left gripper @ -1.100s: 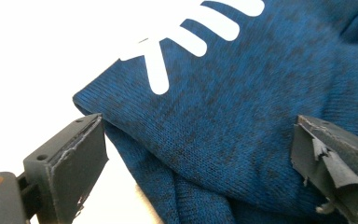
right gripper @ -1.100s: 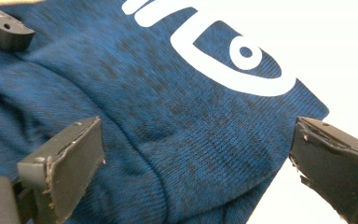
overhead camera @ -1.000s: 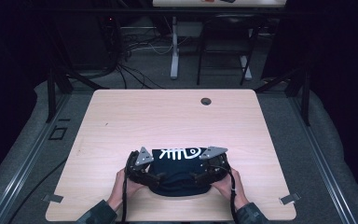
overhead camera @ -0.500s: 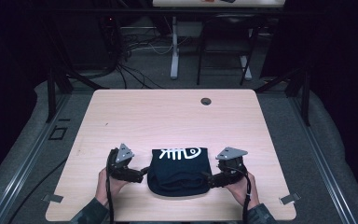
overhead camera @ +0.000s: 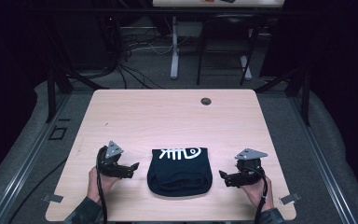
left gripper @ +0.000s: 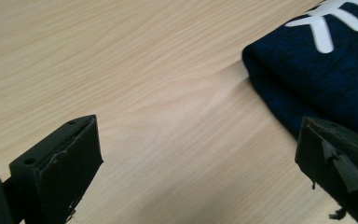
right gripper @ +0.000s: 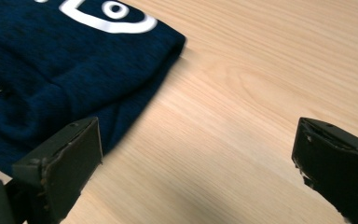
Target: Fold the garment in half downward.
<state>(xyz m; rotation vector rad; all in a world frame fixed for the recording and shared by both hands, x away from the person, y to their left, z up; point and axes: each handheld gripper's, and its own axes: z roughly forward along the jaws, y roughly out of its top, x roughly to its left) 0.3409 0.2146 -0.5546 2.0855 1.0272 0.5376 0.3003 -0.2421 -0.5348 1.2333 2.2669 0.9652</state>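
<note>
Both grippers have drawn outward off the folded shirt [overhead camera: 180, 171] since a second ago. Left gripper [overhead camera: 129, 169] and right gripper [overhead camera: 225, 178] now sit just beside its flanks, jaws spread wide, holding nothing. Shirt lies near the front edge of the table [overhead camera: 168, 116], fish-bone print [overhead camera: 179, 152] up. Risk: the front fold looks puffy; a jaw snagging a loose layer on re-approach could drag the stack open.
</note>
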